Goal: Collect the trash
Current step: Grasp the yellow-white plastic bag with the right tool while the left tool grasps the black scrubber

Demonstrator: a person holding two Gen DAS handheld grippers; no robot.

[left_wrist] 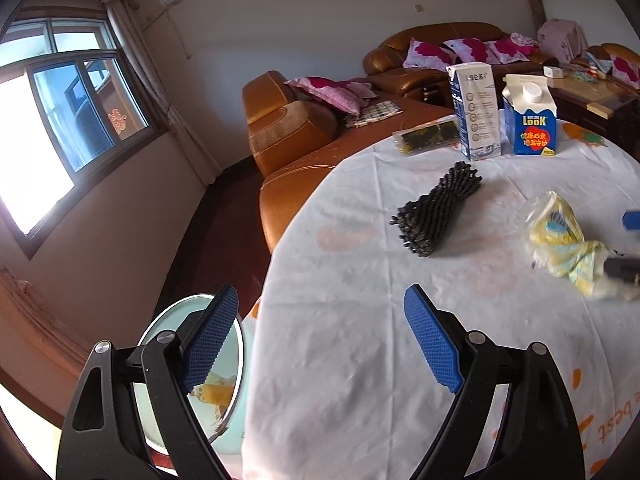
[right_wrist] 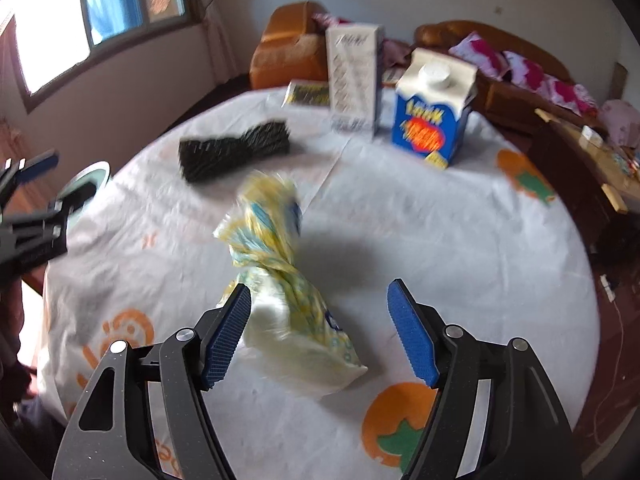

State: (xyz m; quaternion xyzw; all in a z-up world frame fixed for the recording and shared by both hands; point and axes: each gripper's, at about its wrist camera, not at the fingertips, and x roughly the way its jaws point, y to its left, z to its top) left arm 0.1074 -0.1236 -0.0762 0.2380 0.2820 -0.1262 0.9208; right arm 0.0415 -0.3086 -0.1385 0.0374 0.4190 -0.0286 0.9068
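The twisted yellow wrapper (right_wrist: 280, 280) lies low in the middle of my right view on the white tablecloth (right_wrist: 460, 240), between my right gripper (right_wrist: 320, 330) pads, spread, not pressing it. My left gripper (left_wrist: 324, 340) gapes empty over the table edge, the pale bin (left_wrist: 224, 380) behind its left pad.

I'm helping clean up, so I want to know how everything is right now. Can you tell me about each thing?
Yellow wrapper: twisted and crumpled, lying on the table between the open jaws.
Right gripper: jaws open, not squeezing.
Left gripper: jaws open, nothing between them.
Blue carton: upright, cap on.
White carton: upright.
Black bundle: lying flat.
Dark flat packet: lying flat behind the cartons.
Bin: open, by the table edge.
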